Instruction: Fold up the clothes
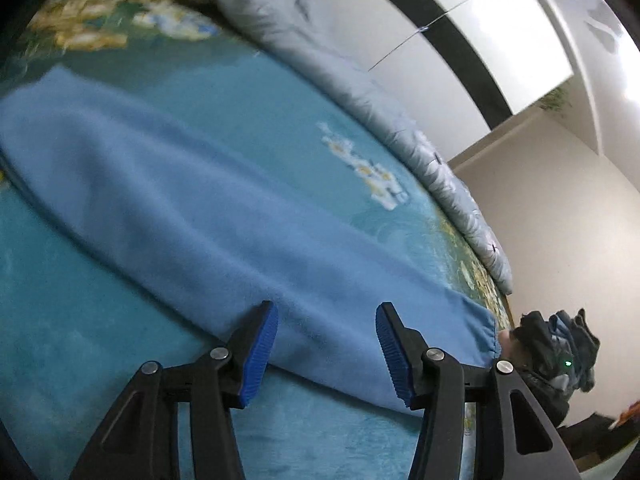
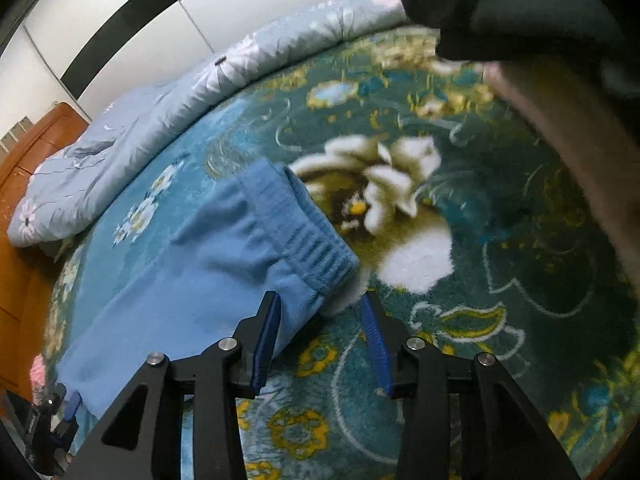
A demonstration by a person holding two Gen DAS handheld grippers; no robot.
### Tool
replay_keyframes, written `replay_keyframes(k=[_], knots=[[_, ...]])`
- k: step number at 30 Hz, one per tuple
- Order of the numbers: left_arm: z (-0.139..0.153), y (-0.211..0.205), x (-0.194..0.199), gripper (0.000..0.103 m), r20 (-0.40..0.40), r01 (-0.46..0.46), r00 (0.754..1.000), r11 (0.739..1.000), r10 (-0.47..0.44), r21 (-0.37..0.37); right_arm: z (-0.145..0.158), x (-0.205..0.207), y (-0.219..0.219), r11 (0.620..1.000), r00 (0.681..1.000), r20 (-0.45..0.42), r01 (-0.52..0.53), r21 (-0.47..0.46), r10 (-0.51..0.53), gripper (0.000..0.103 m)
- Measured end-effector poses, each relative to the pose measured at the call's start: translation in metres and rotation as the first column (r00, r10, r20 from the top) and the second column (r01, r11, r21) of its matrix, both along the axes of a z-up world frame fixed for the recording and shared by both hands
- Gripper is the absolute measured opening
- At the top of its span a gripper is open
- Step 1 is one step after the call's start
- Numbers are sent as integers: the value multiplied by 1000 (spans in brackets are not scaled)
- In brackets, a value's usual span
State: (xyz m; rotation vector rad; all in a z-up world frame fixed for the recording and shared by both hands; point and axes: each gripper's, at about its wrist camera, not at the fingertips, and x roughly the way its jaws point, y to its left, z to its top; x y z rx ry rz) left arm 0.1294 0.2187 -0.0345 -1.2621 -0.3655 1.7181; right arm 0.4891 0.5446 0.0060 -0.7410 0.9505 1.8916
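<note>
Light blue fleece trousers lie flat and stretched long across the teal flowered blanket. In the left wrist view my left gripper hovers open just over the leg end, close to the gathered cuff; the cloth passes under the blue pads without being pinched. In the right wrist view the same trousers run away to the lower left. My right gripper stands open at the corner of the ribbed elastic waistband, its pads apart and not pressing the fabric.
A rolled pale blue flowered quilt lies along the bed's far side, below a white wardrobe with a black stripe. A wooden headboard is at the left. A person's arm in a dark sleeve crosses the upper right.
</note>
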Motion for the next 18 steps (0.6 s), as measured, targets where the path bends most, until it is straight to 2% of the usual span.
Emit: replay_keyframes(k=[4,5,6,7,9,12,14,18], knots=[[9,-16,-2,55,-26,-41,999,997,43,62,48,-31,-29,997,990,-136,-23,71,33,43],[12,-25,-5,55,-40,-79,996,994,82,72,60,-45,-40,995,980,-191,-45,90,62,44],[15,-36,-10,56,-58,-139,988,987,144,80,71,-59,-51,992,967,-236,-68,108,92,49],[19,-48,-13,57,-86,-211,972,975,217,77,78,-75,-62,988,954,-271,-97,119,126,56],[26,-75,-18,62,-167,-374,912,926,376,42,87,-108,-83,978,921,-336,-159,134,196,59],[28,-105,-25,64,-231,-522,831,853,506,-8,75,-150,-111,968,899,-359,-228,105,251,59],[23,-121,-31,64,-207,-550,819,835,535,-22,55,-168,-127,967,899,-357,-246,68,254,59],[8,-139,-44,64,-177,-578,810,813,559,-76,19,-182,-151,974,923,-319,-227,8,217,59]])
